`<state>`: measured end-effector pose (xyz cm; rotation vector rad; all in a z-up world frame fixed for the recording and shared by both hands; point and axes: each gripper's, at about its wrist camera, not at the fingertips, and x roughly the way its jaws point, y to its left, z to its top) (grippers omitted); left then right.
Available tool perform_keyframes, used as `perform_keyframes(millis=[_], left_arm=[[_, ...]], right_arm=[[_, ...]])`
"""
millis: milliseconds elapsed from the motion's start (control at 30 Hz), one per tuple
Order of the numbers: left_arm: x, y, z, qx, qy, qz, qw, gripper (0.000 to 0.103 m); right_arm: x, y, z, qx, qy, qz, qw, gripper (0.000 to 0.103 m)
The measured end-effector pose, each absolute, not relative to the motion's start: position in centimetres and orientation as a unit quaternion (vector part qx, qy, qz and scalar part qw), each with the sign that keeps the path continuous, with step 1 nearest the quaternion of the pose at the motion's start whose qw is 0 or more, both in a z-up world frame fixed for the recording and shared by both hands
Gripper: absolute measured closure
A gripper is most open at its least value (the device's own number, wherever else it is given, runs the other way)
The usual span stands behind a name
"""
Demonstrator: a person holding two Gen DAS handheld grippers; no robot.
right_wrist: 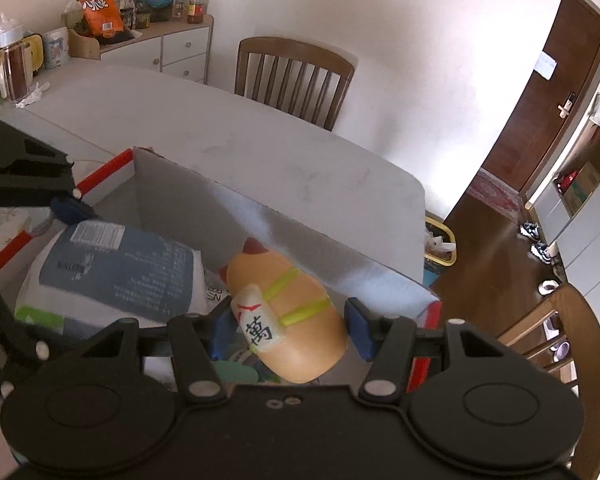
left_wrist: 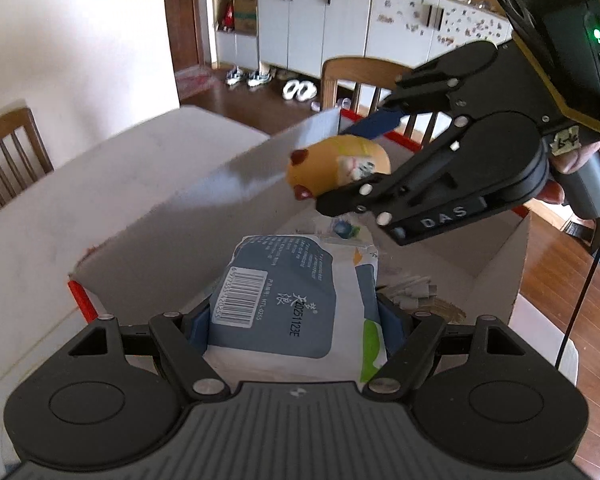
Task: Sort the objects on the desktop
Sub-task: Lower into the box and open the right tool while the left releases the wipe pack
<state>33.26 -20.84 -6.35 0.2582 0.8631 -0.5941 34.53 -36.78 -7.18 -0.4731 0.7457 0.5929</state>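
Note:
An open cardboard box [left_wrist: 220,184] with red edges stands on the white table [left_wrist: 40,220]. My left gripper [left_wrist: 296,322] is shut on a blue-grey and white tissue pack [left_wrist: 276,300], held over the box's inside. My right gripper [left_wrist: 340,166] comes in from the upper right, shut on an orange cat toy [left_wrist: 328,168] above the box. In the right wrist view the right gripper [right_wrist: 288,328] clasps the toy [right_wrist: 308,344], which carries a white tile with a character. The pack [right_wrist: 116,264] lies to its left, with a left finger pad [right_wrist: 70,208] on it. The box wall [right_wrist: 220,216] rises behind both.
Paper scraps and small white pieces [left_wrist: 412,288] lie on the box floor. Wooden chairs [right_wrist: 296,76] [left_wrist: 8,152] stand at the table's sides. Jars, a cup and a snack bag [right_wrist: 100,8] crowd the far left. A bin [right_wrist: 440,240] sits on the floor beyond the table.

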Motion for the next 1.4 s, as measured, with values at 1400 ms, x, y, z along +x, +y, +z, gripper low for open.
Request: perform_keyframes(millis=[1400], left_arm=[[31.9, -19.7, -5.8, 0.106, 0.416, -0.268, 0.863, 0.001]], right_arm=[[34.1, -37.5, -7.3, -0.217, 0.365, 0.285, 0.86, 0.026]])
